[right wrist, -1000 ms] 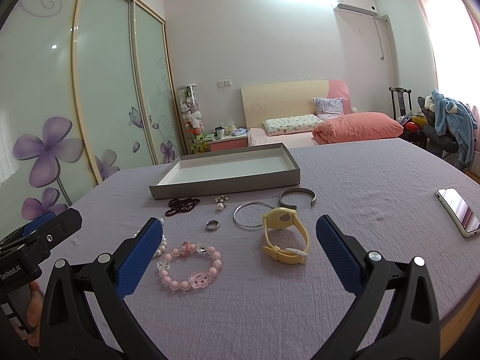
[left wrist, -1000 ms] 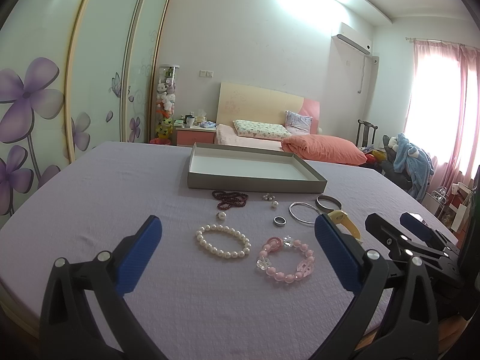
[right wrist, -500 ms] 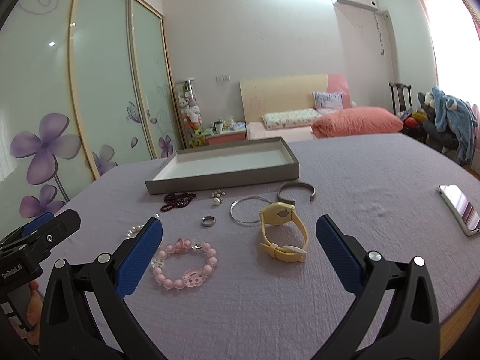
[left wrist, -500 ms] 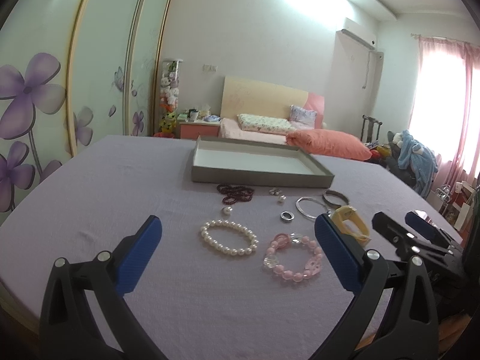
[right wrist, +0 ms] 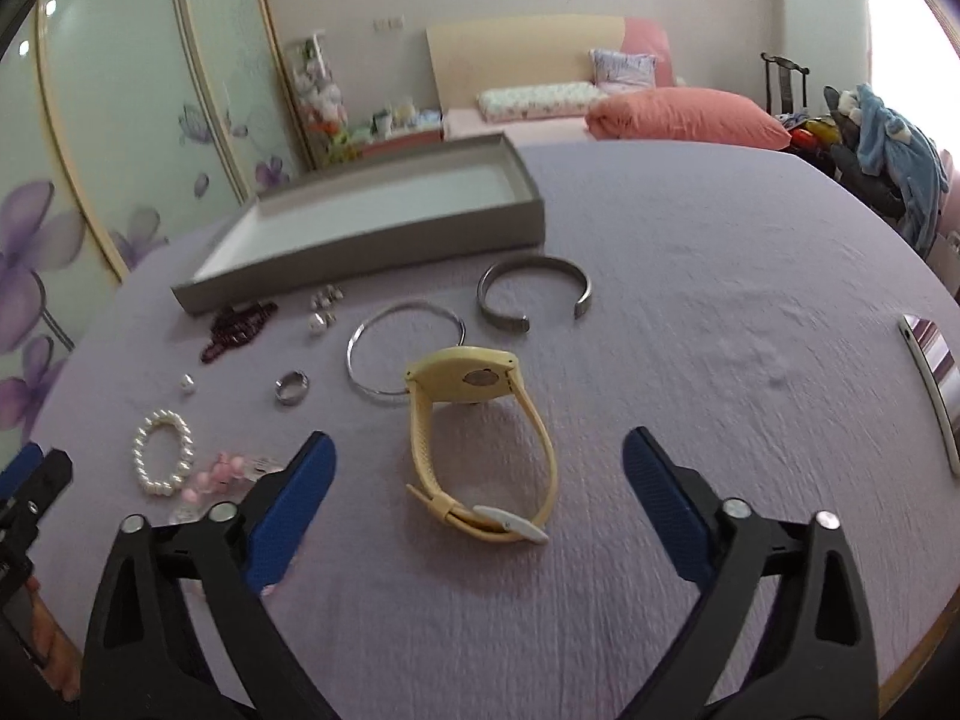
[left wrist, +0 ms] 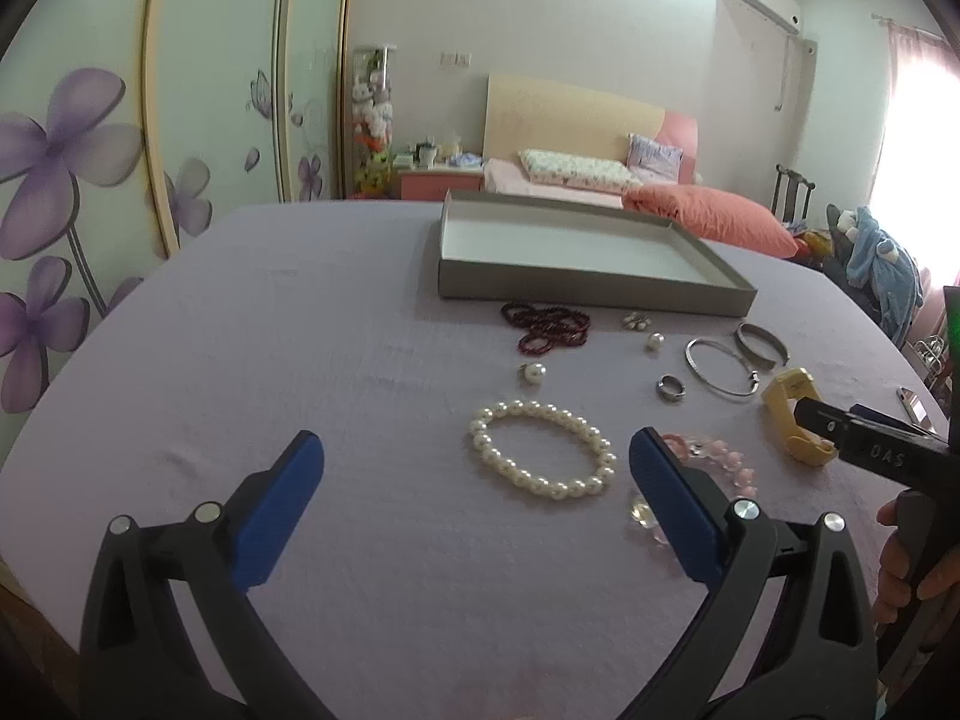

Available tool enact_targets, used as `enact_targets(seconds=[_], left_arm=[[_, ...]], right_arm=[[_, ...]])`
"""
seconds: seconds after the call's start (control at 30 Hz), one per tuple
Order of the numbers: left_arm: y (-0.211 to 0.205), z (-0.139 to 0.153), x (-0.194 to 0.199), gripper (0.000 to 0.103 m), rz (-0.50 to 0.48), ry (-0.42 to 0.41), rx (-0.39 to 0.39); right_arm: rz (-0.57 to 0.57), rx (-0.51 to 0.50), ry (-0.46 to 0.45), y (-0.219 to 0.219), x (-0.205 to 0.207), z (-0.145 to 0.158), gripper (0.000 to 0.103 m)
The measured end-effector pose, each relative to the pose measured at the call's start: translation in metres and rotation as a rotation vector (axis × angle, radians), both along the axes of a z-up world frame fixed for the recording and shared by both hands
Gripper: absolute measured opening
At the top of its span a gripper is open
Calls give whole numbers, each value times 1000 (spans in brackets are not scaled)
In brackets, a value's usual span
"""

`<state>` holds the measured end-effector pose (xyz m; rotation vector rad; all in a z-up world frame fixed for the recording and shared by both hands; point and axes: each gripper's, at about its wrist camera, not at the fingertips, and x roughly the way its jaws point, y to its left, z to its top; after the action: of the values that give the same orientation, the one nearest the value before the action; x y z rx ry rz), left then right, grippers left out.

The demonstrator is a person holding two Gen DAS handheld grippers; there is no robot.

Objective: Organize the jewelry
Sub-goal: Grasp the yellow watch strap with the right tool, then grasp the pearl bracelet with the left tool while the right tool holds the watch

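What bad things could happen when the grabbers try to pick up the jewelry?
The right gripper is open over the yellow watch, whose face rests on the thin silver bangle; lifting might drag the bangle. The pearl bracelet lies close to the pink bracelet, so the open left gripper could snag both.

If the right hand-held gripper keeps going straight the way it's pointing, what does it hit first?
Most likely the yellow watch, which lies on the cloth directly ahead of the open right hand-held gripper; depth is hard to judge.
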<state>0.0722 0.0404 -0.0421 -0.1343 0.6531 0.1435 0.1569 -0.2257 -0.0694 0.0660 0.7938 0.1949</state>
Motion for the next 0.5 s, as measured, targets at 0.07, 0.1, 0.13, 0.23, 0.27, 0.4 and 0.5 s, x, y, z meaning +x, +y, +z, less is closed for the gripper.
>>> enact_targets(seconds=[0.07,0.1,0.13,0.23,0.27,0.4,0.5], left_arm=[[4,-2,5,99,3,20,-2],[6,-3,7,99,3,29,-3],[8,-4,10,99,0,37,-5],[11,-8,17,99,-16,68,-3],[11,-10,21,99,-21,75,-2],[11,-16,34,98,-47,120,8],[14,-22,46,87,-53,160,-8]], right_arm=[[12,-21,24,6,5,-4,85],[16,-27,43,7,8,-7,81],[15,-29,54,8,10,-8,79],[9,-32,83,7,13,-13,63],[4,-36,88,7,14,-14,56],[15,-41,67,5,12,-13,37],[26,-19,61,3,12,-12,35]])
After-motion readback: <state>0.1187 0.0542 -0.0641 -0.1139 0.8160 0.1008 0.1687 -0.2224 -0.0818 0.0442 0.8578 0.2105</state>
